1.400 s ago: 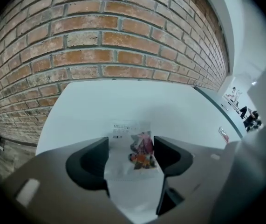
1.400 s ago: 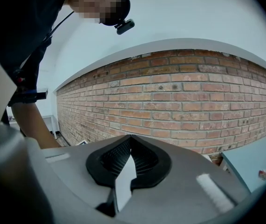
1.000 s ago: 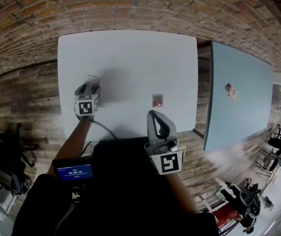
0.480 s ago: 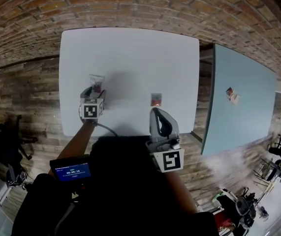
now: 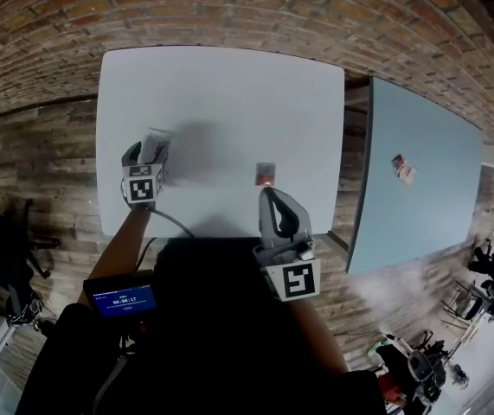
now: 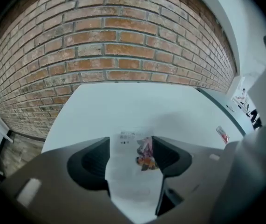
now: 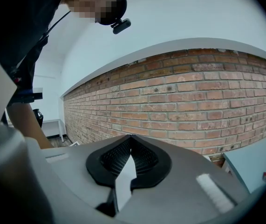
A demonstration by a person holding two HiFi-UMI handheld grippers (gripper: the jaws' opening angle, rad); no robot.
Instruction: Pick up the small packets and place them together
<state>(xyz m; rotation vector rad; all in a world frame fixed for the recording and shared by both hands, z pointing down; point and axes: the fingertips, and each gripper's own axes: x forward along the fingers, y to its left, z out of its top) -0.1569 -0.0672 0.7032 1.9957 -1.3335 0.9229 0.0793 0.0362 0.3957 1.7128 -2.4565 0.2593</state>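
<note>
On the white table (image 5: 229,93), the left gripper (image 5: 151,145) clamps a white packet (image 6: 132,164) near the left edge. The right gripper (image 5: 269,194), jaws closed on nothing, hovers at the near edge. The red packet (image 5: 266,175) lies flat, well right of the held one and just beyond the right gripper's tip.
</note>
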